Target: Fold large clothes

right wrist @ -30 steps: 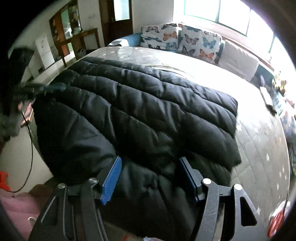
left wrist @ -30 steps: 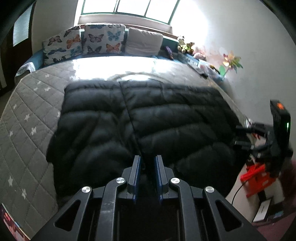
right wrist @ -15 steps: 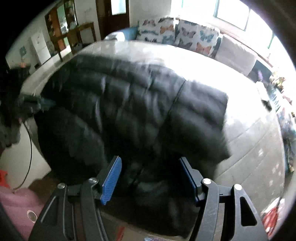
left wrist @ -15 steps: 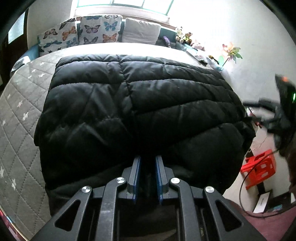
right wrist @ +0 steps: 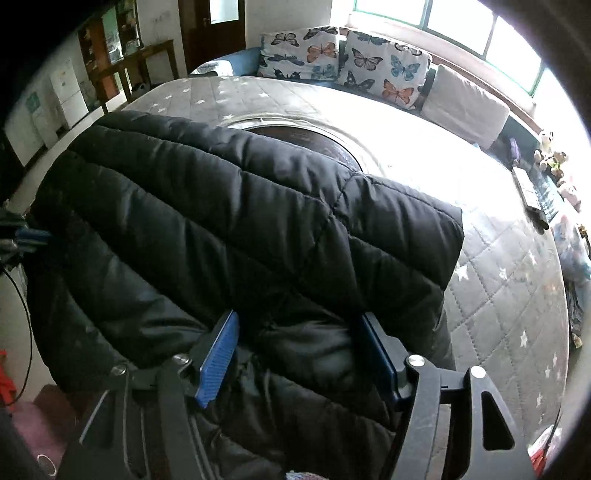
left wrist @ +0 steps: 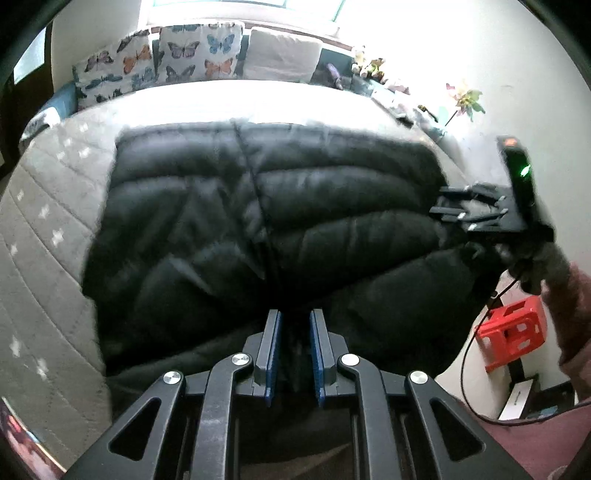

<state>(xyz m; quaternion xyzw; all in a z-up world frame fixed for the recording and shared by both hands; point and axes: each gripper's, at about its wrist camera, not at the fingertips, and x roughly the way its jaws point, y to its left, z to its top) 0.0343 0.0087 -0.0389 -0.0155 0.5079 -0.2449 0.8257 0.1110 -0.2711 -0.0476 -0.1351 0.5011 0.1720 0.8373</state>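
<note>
The left gripper is seen nearly closed, its blue pads pinching the near hem of a black puffer coat, which is spread ahead of it over a grey quilted bed. The right gripper is held wide, with the coat's puffy edge lying between its jaws. Butterfly pillows are lined up beyond the coat, under a window.
</note>
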